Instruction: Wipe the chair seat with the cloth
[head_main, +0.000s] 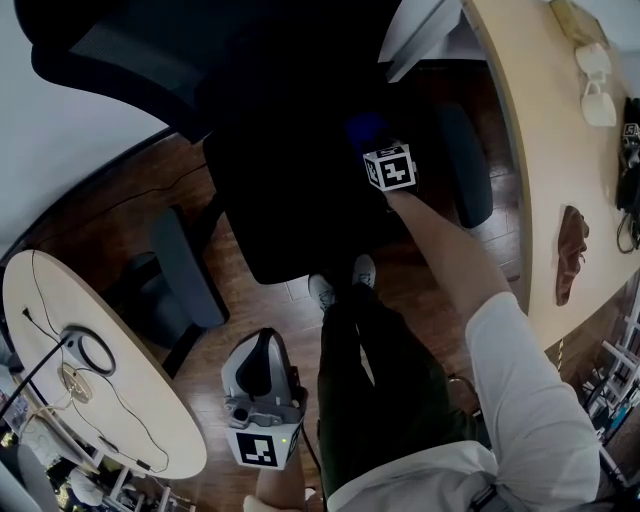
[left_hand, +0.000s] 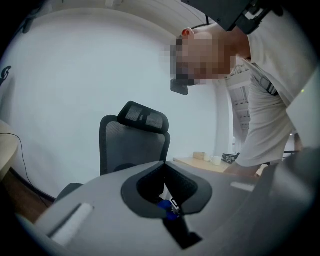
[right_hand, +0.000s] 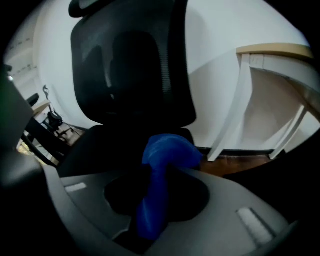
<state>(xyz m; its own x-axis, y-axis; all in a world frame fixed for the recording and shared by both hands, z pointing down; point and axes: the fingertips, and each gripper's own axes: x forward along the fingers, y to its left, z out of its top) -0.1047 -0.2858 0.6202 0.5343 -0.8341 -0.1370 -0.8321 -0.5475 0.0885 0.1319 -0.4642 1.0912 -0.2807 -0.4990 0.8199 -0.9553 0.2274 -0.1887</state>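
The cloth (right_hand: 167, 155) was blue, soft and creased. It was squeezed into a narrow rope where my right gripper (right_hand: 159, 196) had its jaws clamped on it, and it swelled into a rounded wad past the tips. That wad hung over the back right part of the chair seat (head_main: 285, 200), a broad black pad with rounded corners (whether it actually pressed on the fabric, I couldn't tell). Behind it rose the backrest (right_hand: 130, 65), a curved panel of dark mesh. An oblong padded armrest (head_main: 470, 165) sat just beside my right wrist. My left gripper (head_main: 262, 350), smooth grey plastic, was down by my leg, apart from the seat, its jaws closed together on nothing. The floor (head_main: 120, 225) was reddish-brown wood boards. On either side stood a pale wooden table with a curved edge, one to the right (head_main: 530, 150) and one to the left (head_main: 160, 420)
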